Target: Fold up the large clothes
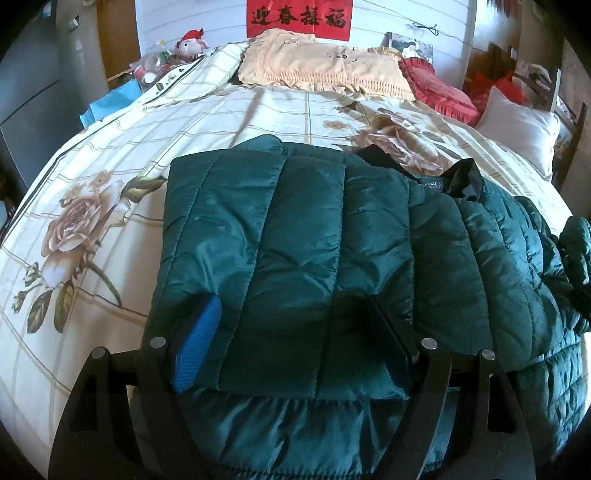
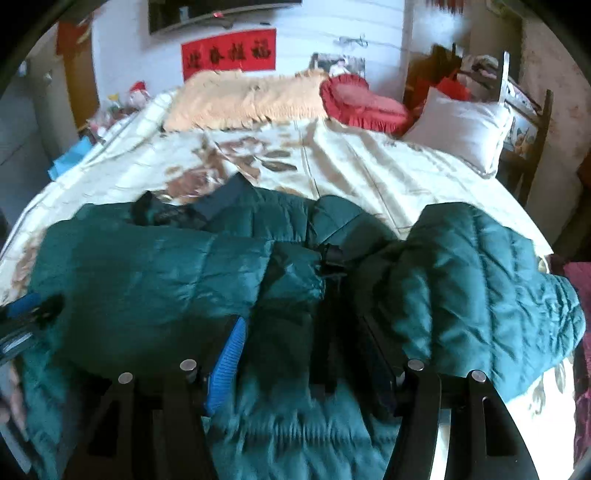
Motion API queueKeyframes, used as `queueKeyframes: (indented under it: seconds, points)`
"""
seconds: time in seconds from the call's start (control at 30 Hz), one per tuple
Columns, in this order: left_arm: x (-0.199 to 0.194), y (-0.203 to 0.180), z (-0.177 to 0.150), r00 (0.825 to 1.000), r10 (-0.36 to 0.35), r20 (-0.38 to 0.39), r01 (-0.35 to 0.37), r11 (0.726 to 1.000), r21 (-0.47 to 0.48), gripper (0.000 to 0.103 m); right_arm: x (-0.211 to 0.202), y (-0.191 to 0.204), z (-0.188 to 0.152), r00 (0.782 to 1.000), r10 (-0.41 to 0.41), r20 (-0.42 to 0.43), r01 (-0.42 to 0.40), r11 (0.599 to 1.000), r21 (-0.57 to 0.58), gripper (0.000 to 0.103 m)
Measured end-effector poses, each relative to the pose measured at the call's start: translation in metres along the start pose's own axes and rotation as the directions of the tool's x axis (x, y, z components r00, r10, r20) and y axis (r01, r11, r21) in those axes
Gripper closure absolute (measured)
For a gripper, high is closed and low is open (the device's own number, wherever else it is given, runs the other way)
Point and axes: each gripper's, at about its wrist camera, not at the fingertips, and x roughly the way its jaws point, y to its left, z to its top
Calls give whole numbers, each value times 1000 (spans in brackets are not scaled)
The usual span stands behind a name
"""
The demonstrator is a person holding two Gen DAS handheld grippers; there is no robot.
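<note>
- The left gripper (image 1: 291,332) is spread wide, its blue-padded fingers (image 1: 197,343) flanking a folded panel of the green puffer jacket (image 1: 314,236).
- The right gripper (image 2: 306,354) is likewise spread over the jacket's dark zipper seam.
- The jacket lies on the floral bedspread (image 1: 92,177); a peach fringed pillow (image 1: 321,62), red cushion (image 1: 439,88) and white pillow (image 1: 517,125) sit well beyond it.

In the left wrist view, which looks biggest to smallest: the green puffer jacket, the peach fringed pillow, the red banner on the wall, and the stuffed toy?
1. Green puffer jacket, by far the largest, though it is also nearest the camera.
2. Peach fringed pillow.
3. Red banner, partly cut off by the frame's top, so unsure.
4. Stuffed toy, smallest.
</note>
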Motion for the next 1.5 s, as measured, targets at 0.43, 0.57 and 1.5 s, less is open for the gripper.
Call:
queueKeyframes:
  seconds: [0.43,0.57,1.5]
  points:
    - [-12,3,-4,1000,-2,-18,2,1000,-13,22,3,-1,-24,997,-25,-68,25,1000,-4,42]
    - [-21,2,-7,1000,-17,-18,17,1000,-26,22,-16,0,-18,1000,-18,-17,18,1000,-4,41]
    - [-60,-47,-19,996,-91,23,90,995,36,22,-38,-7,-46,997,52,-51,-50,997,58,34]
